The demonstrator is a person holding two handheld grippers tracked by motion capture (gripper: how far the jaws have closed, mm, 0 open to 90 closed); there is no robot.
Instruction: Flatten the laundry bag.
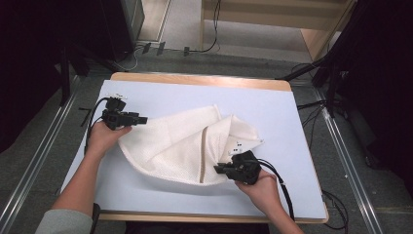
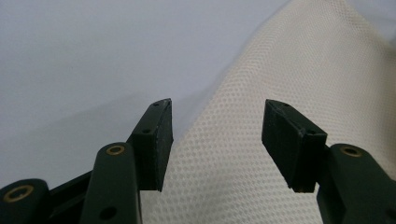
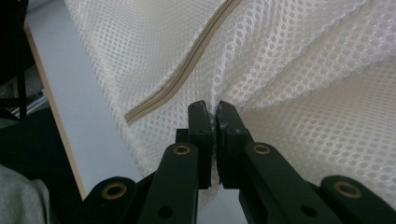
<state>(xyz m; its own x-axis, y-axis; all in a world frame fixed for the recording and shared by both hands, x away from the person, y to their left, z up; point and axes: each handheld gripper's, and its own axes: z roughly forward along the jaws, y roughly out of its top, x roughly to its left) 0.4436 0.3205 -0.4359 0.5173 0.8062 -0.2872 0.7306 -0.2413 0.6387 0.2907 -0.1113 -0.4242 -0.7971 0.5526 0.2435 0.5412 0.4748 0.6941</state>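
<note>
We see the right gripper (image 3: 214,114) with fingers pinched on the white mesh bag (image 1: 180,146) at its near right. The left gripper (image 2: 217,128) has fingers spread wide over the bag's far-left edge, holding nothing, on the table (image 1: 277,107).

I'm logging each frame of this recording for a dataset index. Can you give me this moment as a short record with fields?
setting: table with pale blue top
main item: white mesh bag, partly folded, beige zipper across it
left gripper: open, jaws either side of the bag's edge
right gripper: shut on the mesh bag near its zipper end
small detail: white label on the bag, text unreadable
</note>
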